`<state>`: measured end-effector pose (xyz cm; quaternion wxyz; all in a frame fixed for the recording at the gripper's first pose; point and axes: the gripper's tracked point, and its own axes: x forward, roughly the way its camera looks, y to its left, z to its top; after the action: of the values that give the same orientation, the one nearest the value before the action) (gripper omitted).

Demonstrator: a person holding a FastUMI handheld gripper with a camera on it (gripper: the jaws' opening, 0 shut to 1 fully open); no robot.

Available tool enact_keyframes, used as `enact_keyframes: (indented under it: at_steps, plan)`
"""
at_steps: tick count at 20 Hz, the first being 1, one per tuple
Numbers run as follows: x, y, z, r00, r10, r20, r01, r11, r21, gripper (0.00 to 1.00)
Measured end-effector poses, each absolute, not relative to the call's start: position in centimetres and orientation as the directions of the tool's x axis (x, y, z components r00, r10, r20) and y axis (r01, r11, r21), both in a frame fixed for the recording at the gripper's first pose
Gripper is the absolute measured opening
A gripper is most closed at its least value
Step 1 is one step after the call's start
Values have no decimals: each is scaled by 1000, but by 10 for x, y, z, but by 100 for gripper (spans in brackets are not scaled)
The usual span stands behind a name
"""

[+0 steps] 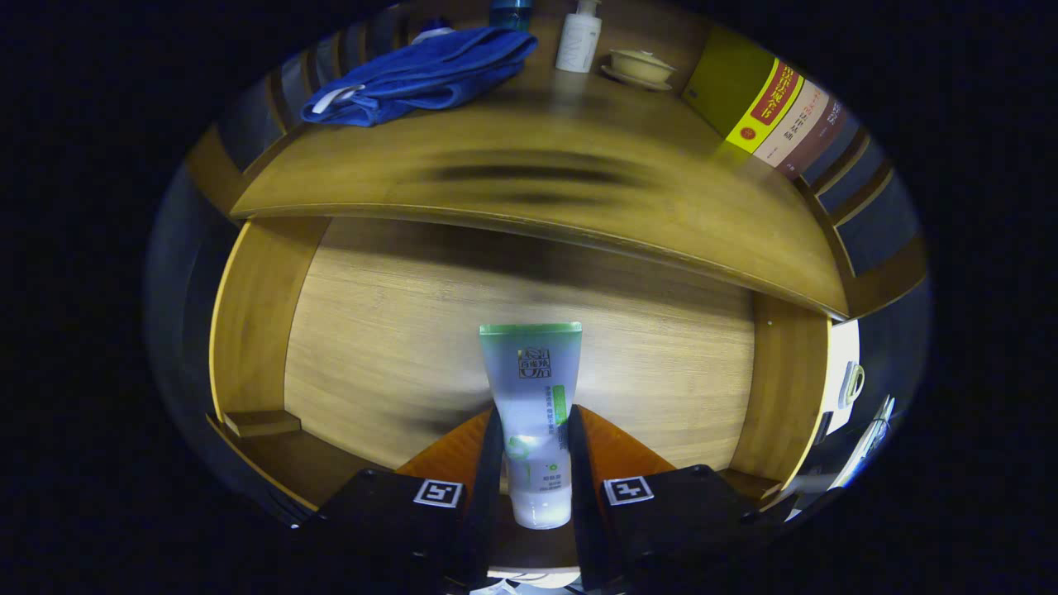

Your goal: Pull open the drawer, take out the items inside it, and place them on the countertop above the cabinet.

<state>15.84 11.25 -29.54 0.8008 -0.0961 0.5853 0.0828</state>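
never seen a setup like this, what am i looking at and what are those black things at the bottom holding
The camera rides on a hand-held gripper and looks forward along its two black fingers. Both fingers press on a white tube with a green end, so it is held. Beyond it lies the open wooden drawer. Above that is the cabinet's countertop, where the tube should go. On it sit a blue towel, a white bottle, a small lidded bowl and some books.
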Motion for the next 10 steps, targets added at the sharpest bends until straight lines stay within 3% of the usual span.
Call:
enact_keyframes:
  at_steps: [10]
  plan:
    - [164,110,-202,391,37,-920,-268,961,-75,48]
